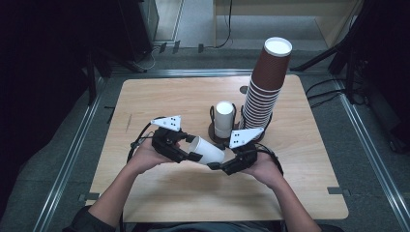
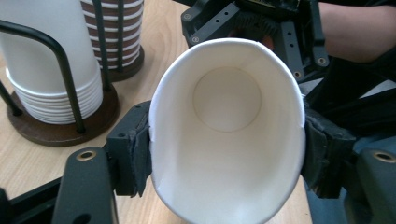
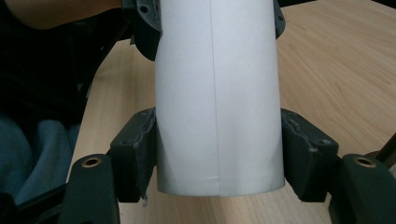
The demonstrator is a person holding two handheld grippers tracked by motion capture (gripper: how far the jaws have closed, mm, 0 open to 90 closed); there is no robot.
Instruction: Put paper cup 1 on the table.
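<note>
High view: a white paper cup is held on its side above the light wood-grain bench, between the left hand-held gripper and the right hand-held gripper. The open mouth is turned toward the left one, the base toward the right one. Behind it, a dark round holder with wire posts carries a short stack of white cups, and a tall leaning stack of brown ribbed cups, white base up, is seen beside it. A grey three-cornered plate with dots is seen on each gripper.

Left gripper view: the cup's mouth is seen from inside, smooth white wall, round bottom. The rim is squeezed into an oval by the black padded jaws, which are clamped on both sides of it. The right gripper's black frame is seen behind it. The white stack and brown stack are seen at upper left.

Right gripper view: the outside of the cup is shown, matte white with one straight seam, base edge near the camera. The jaws are pressed against both sides near the base. No writing can be read.
</note>
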